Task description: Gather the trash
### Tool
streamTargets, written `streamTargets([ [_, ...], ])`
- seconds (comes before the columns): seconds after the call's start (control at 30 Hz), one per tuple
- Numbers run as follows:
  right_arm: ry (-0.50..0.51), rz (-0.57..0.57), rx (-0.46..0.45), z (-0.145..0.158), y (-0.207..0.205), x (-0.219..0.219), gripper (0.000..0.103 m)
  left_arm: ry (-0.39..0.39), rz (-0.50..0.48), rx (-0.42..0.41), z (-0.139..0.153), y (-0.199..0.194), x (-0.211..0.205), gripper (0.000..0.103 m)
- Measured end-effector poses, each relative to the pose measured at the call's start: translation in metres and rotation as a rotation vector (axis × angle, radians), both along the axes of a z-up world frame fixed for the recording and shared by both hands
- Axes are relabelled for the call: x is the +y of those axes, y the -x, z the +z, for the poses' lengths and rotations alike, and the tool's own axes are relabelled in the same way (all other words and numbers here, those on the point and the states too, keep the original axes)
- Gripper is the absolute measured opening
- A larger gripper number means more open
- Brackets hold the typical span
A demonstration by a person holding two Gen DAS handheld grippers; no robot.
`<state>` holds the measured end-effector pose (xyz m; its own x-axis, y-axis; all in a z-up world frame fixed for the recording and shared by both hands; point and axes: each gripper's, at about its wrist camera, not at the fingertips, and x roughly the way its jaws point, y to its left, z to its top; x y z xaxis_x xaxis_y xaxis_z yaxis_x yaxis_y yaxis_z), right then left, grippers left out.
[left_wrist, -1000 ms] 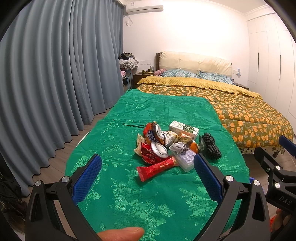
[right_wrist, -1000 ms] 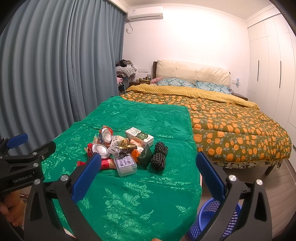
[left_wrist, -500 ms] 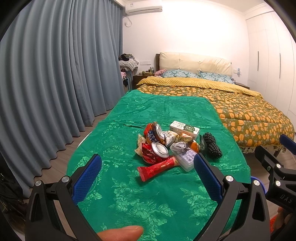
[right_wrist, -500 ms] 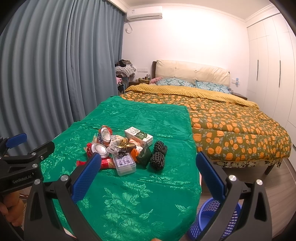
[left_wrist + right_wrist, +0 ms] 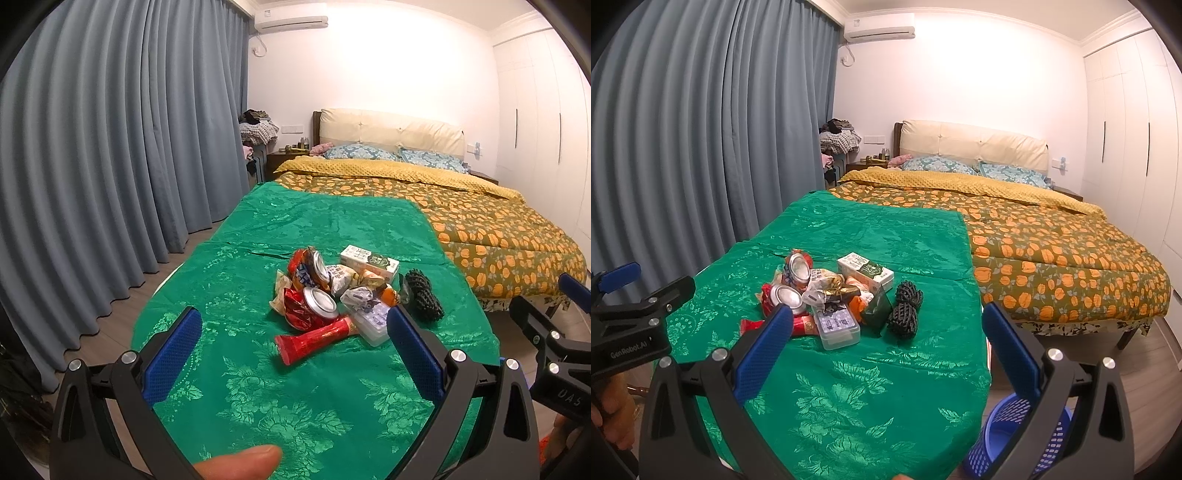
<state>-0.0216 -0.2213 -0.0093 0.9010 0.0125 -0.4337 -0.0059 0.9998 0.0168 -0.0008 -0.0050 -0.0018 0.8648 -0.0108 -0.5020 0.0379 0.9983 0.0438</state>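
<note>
A pile of trash lies on the green cloth [image 5: 295, 387]: a red tube [image 5: 314, 339], two crushed cans [image 5: 320, 298], wrappers, a white and green carton [image 5: 369, 260], a clear plastic box [image 5: 373, 325] and a black net roll [image 5: 424, 299]. The pile also shows in the right wrist view, with the carton [image 5: 865, 275], the box [image 5: 837, 325] and the net roll [image 5: 905, 308]. My left gripper [image 5: 293, 343] is open and empty, short of the pile. My right gripper [image 5: 886, 338] is open and empty, also short of it.
A blue plastic basket [image 5: 1015, 439] stands on the floor at the table's right corner. A bed with an orange-patterned quilt [image 5: 1052, 251] lies behind and to the right. Grey curtains [image 5: 110, 166] hang along the left. White wardrobes [image 5: 1126, 147] line the right wall.
Both grippers have drifted slightly closer to the trash pile. Both stay open and empty.
</note>
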Motion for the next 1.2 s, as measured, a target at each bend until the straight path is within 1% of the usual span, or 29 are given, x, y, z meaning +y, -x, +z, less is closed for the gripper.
streamTargets([
  [0.1,0.003,-0.004,0.004,-0.001,-0.001,0.0,0.098,-0.013,0.002,-0.008,-0.002,0.001,-0.003,0.099],
  [0.2,0.005,-0.007,0.007,-0.002,-0.003,0.001,0.098,-0.003,-0.009,-0.026,-0.002,0.001,-0.001,0.099],
  [0.27,0.006,-0.007,0.012,-0.005,-0.005,0.002,0.098,0.002,-0.017,-0.023,-0.003,0.0,0.0,0.099],
  [0.4,0.007,-0.004,0.016,-0.007,-0.006,0.003,0.098,-0.02,-0.041,0.023,-0.008,-0.006,-0.001,0.099],
  [0.47,0.008,-0.006,0.016,-0.008,-0.006,0.003,0.098,0.009,-0.059,0.06,-0.013,-0.011,0.005,0.099],
  [0.5,0.008,-0.006,0.017,-0.009,-0.007,0.003,0.098,0.015,-0.066,0.066,-0.017,-0.013,0.009,0.099],
  [0.6,0.011,-0.009,0.024,-0.014,-0.009,-0.001,0.098,-0.024,-0.061,0.065,-0.027,-0.016,0.019,0.099],
  [0.63,0.012,-0.013,0.028,-0.016,-0.01,-0.003,0.098,-0.032,-0.096,0.088,-0.034,-0.021,0.026,0.099],
  [0.7,0.006,-0.015,0.036,-0.02,-0.01,-0.008,0.098,-0.023,-0.153,0.139,-0.047,-0.03,0.034,0.099],
  [0.73,-0.004,-0.015,0.045,-0.024,-0.012,-0.01,0.098,-0.01,-0.213,0.184,-0.057,-0.039,0.039,0.099],
  [0.77,-0.012,-0.016,0.054,-0.028,-0.013,-0.013,0.098,-0.01,-0.245,0.203,-0.062,-0.043,0.04,0.099],
  [0.8,-0.02,-0.015,0.063,-0.031,-0.015,-0.014,0.098,-0.02,-0.284,0.221,-0.068,-0.049,0.04,0.099],
  [0.87,-0.028,-0.006,0.073,-0.035,-0.017,-0.016,0.098,-0.096,-0.358,0.242,-0.08,-0.06,0.032,0.099],
  [0.97,-0.052,0.029,0.091,-0.045,-0.024,-0.021,0.098,-0.198,-0.444,0.26,-0.096,-0.079,0.016,0.099],
  [1.07,-0.06,0.028,0.171,-0.065,-0.044,-0.033,0.098,-0.276,-0.505,0.277,-0.109,-0.099,0.001,0.098],
  [1.1,-0.057,0.027,0.208,-0.072,-0.055,-0.038,0.098,-0.288,-0.515,0.283,-0.112,-0.105,-0.003,0.095],
  [1.2,-0.073,0.059,0.277,-0.084,-0.08,-0.045,0.098,-0.302,-0.553,0.321,-0.124,-0.128,-0.014,0.087],
])
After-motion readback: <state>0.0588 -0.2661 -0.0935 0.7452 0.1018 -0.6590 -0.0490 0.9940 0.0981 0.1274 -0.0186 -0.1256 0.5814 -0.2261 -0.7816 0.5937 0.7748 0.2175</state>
